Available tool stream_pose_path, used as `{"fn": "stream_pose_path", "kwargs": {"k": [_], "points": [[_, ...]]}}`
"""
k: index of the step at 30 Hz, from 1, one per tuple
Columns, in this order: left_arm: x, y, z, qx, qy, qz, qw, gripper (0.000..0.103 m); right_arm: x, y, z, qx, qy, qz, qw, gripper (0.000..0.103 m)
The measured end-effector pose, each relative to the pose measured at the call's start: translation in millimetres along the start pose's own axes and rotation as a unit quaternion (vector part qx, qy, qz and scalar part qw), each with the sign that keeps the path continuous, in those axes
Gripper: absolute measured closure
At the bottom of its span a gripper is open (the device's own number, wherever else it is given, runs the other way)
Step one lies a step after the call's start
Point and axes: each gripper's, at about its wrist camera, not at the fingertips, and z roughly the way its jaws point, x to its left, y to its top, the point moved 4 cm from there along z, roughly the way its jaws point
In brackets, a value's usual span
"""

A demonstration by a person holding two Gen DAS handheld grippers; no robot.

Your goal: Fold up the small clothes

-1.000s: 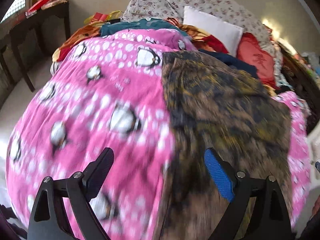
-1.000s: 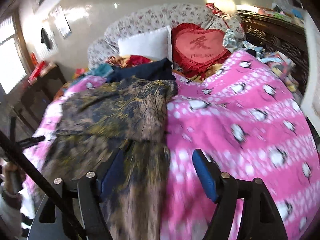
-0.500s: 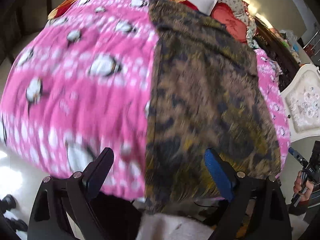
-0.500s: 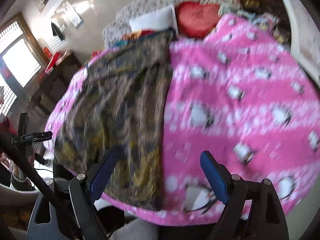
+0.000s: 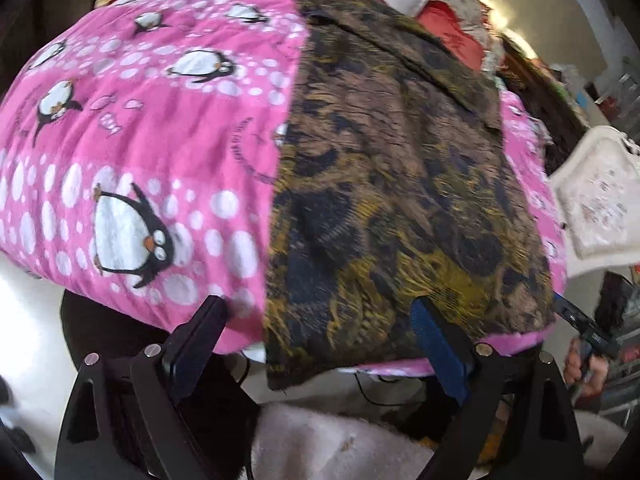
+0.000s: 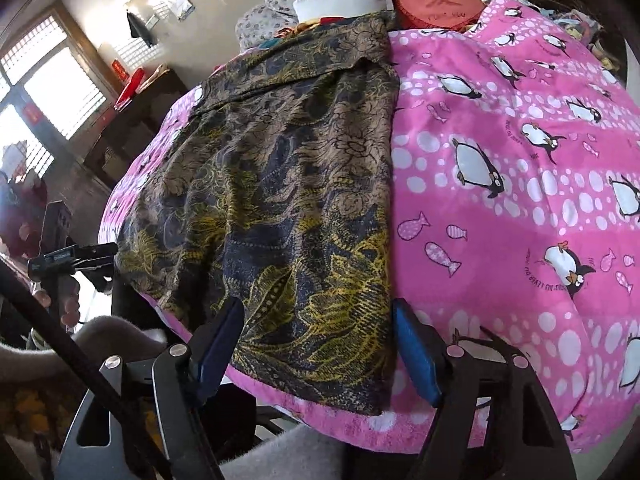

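A dark garment with brown, navy and yellow print (image 5: 396,184) lies spread lengthwise on a pink penguin blanket (image 5: 160,128); its near hem hangs over the bed's front edge. My left gripper (image 5: 320,340) is open and empty, just in front of the hem's left corner. In the right wrist view the same garment (image 6: 288,200) lies left of the pink blanket (image 6: 500,184). My right gripper (image 6: 318,344) is open and empty, its jaws either side of the hem's right corner, not closed on it.
A red heart cushion (image 6: 440,0), a white pillow (image 6: 344,0) and piled clothes lie at the bed's head. A dark wooden desk (image 6: 132,120) stands by the window. A white footboard (image 5: 596,192) is on the right. Floor lies below the bed edge.
Both grippers have pulled back from over the middle of the bed to its front edge and dropped lower. The garment's near hem is now right at the fingertips. Both stay open.
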Motion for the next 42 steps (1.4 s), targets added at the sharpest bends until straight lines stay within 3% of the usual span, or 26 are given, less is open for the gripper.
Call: {"fn": "stream_pose_path", "kwargs": {"k": [2, 7, 9, 10, 11, 12, 13, 14, 15, 16, 20, 21, 23, 25, 27, 28, 29, 30, 31, 32, 33, 36, 42], "points": [[-1, -1, 4, 0.004, -0.009, -0.005, 0.9999, 0.01, 0, -2, 1, 0.0, 0.006, 0.0, 1.0, 0.024], [-14, -9, 14, 0.003, 0.01, 0.016, 0.9998, 0.008, 0, -2, 5, -0.006, 0.017, 0.002, 1.0, 0.026], [-20, -12, 16, 0.009, 0.017, 0.032, 0.9993, 0.009, -2, -2, 5, -0.009, 0.013, 0.002, 1.0, 0.047], [-23, -13, 17, 0.009, 0.023, 0.038, 0.999, 0.018, -4, -2, 5, -0.01, 0.005, -0.001, 1.0, 0.052], [-26, -13, 15, 0.007, 0.029, 0.042, 0.9987, 0.025, -4, -3, 4, -0.009, -0.001, -0.006, 1.0, 0.067], [-29, -13, 14, 0.005, 0.042, 0.052, 0.9977, 0.041, -5, -4, 2, -0.008, -0.003, -0.012, 1.0, 0.083], [-30, -13, 12, 0.004, 0.058, 0.061, 0.9964, 0.058, -6, -4, -1, -0.007, 0.014, -0.007, 1.0, 0.089], [-30, -13, 11, 0.006, 0.075, 0.068, 0.9949, 0.066, -7, -5, -3, -0.008, 0.028, -0.002, 1.0, 0.091], [-28, -13, 9, 0.007, 0.081, 0.069, 0.9943, 0.081, -5, -6, -5, -0.009, 0.039, -0.002, 0.999, 0.091], [-28, -13, 9, 0.011, 0.066, 0.069, 0.9954, 0.091, -4, -7, -5, -0.009, 0.038, -0.008, 0.999, 0.091], [-31, -12, 9, 0.016, 0.064, 0.083, 0.9944, 0.091, -7, -9, 6, -0.001, 0.055, 0.012, 0.998, 0.087], [-30, -11, 10, 0.016, 0.061, 0.076, 0.9951, 0.088, -8, -9, 7, -0.003, 0.063, 0.018, 0.998, 0.077], [-28, -10, 12, 0.017, 0.037, 0.057, 0.9975, 0.072, -5, -10, 7, -0.006, 0.075, 0.014, 0.997, 0.071], [-32, -9, 12, 0.016, 0.006, 0.043, 0.9989, 0.041, 0, -10, 8, -0.007, 0.067, 0.0, 0.998, 0.069], [-38, -9, 15, 0.013, -0.012, 0.035, 0.9993, 0.03, 1, -10, 11, -0.008, 0.068, 0.001, 0.998, 0.071], [-41, -10, 16, 0.012, -0.006, 0.039, 0.9991, 0.03, 1, -10, 11, -0.008, 0.069, 0.001, 0.998, 0.074], [-44, -10, 18, 0.011, 0.011, 0.054, 0.9984, 0.03, 3, -9, 12, -0.008, 0.07, -0.004, 0.998, 0.086], [-47, -9, 19, 0.008, 0.024, 0.065, 0.9976, 0.042, 4, -9, 13, -0.008, 0.073, -0.007, 0.997, 0.092], [-48, -8, 18, 0.005, 0.038, 0.075, 0.9964, 0.064, 5, -8, 12, -0.01, 0.082, -0.006, 0.997, 0.092], [-47, -7, 17, 0.004, 0.052, 0.083, 0.9952, 0.075, 6, -7, 11, -0.012, 0.093, -0.002, 0.996, 0.093], [-45, -5, 15, 0.003, 0.051, 0.082, 0.9953, 0.093, 7, -6, 9, -0.016, 0.105, 0.002, 0.994, 0.094], [-39, 3, 3, 0.005, 0.016, 0.066, 0.9977, 0.097, 10, 3, -1, -0.038, 0.136, 0.007, 0.99, 0.094], [-49, 29, -27, -0.032, -0.002, 0.086, 0.9958, 0.097, 17, 37, -25, -0.093, 0.165, -0.002, 0.982, 0.096]]}}
